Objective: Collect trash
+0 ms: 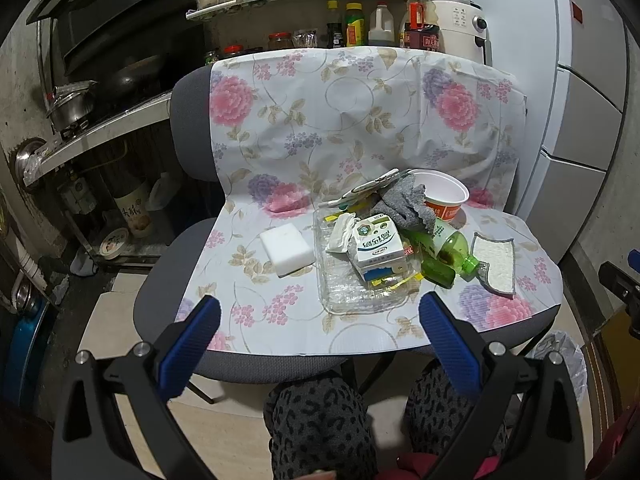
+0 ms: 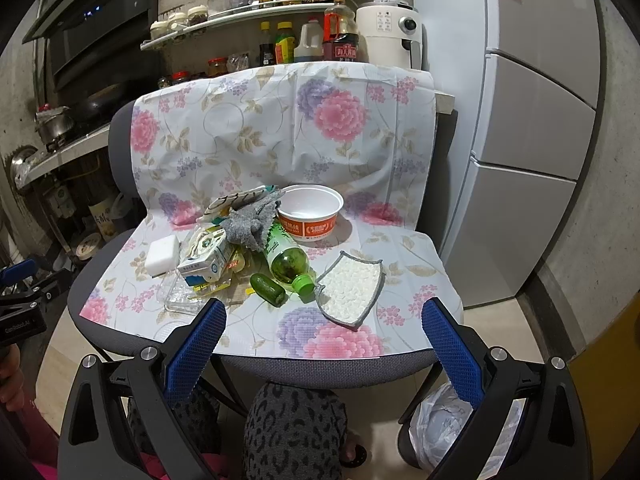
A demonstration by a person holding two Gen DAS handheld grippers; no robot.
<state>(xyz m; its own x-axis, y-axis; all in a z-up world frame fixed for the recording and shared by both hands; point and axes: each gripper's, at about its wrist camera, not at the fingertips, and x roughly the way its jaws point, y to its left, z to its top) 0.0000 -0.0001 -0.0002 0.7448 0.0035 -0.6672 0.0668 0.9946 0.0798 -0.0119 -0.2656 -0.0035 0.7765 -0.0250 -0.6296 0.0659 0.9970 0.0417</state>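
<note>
Right wrist view: both grippers, right gripper [image 2: 324, 316] and left gripper [image 1: 320, 316], spread wide, empty, short of chair. Collecting not begun; likely next: grab green bottle [image 2: 286, 258], drop in bin [image 2: 460, 428].

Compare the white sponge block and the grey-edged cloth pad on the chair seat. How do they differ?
The white sponge block is a thick, plain slab with smooth faces; the grey-edged cloth pad is thin, bumpy-textured white with a grey stitched border. The block lies left of the trash pile beside the clear plastic tray; the pad lies right of it, by the green bottle cap. Both rest flat on the floral cover, untouched, with both grippers open.
</note>
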